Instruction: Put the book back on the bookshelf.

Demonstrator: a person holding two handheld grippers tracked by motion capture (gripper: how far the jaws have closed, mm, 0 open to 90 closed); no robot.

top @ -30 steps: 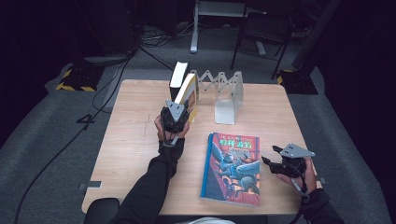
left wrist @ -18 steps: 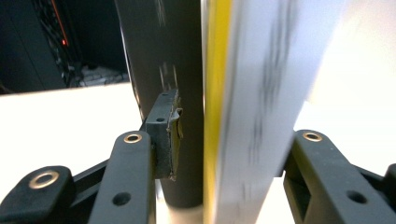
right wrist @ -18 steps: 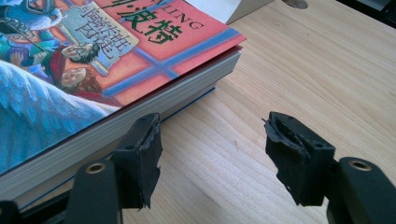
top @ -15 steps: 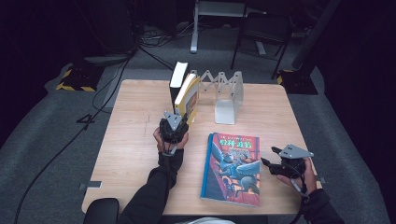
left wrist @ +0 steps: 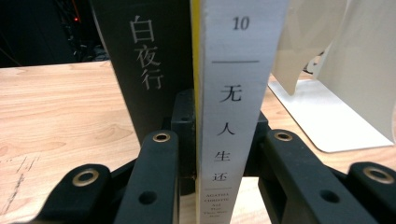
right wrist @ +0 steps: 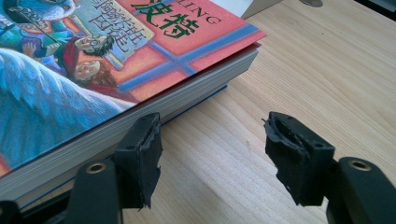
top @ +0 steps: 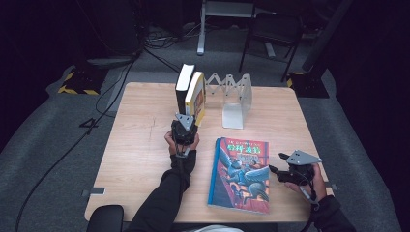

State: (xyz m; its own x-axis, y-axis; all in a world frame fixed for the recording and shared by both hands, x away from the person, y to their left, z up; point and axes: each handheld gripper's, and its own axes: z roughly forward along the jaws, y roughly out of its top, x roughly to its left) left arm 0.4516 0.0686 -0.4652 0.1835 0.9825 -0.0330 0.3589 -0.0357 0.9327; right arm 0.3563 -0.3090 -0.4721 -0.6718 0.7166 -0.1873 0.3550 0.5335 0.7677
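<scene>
Pale wood grain runs under everything here, the table (top: 145, 145) bare around my two grippers. My left gripper (left wrist: 224, 154) is clamped on the white-spined book (left wrist: 238, 93), one black jaw pressed to each side of its narrow spine, which stands upright straight ahead of the jaws. Touching it on the jaws' left is a black book (left wrist: 144, 70), also upright, matte, with pale characters down its spine. That makes two standing books, side by side at the near end of the white metal book rack (top: 232, 99), whose zigzag folding ribs stretch off beyond and to the right of my left gripper; its flat base plate lies bare.

My right gripper (right wrist: 215, 154) hangs with its jaws apart, holding nothing, their pads rough and frayed at the edges. The left pad sits just beside the page edge of the third book, a thick paperback (right wrist: 93, 70) lying flat, glossy cover up, painted in blue and red. In the high view it lies between my two hands, with my right gripper (top: 290, 171) at its right edge.
</scene>
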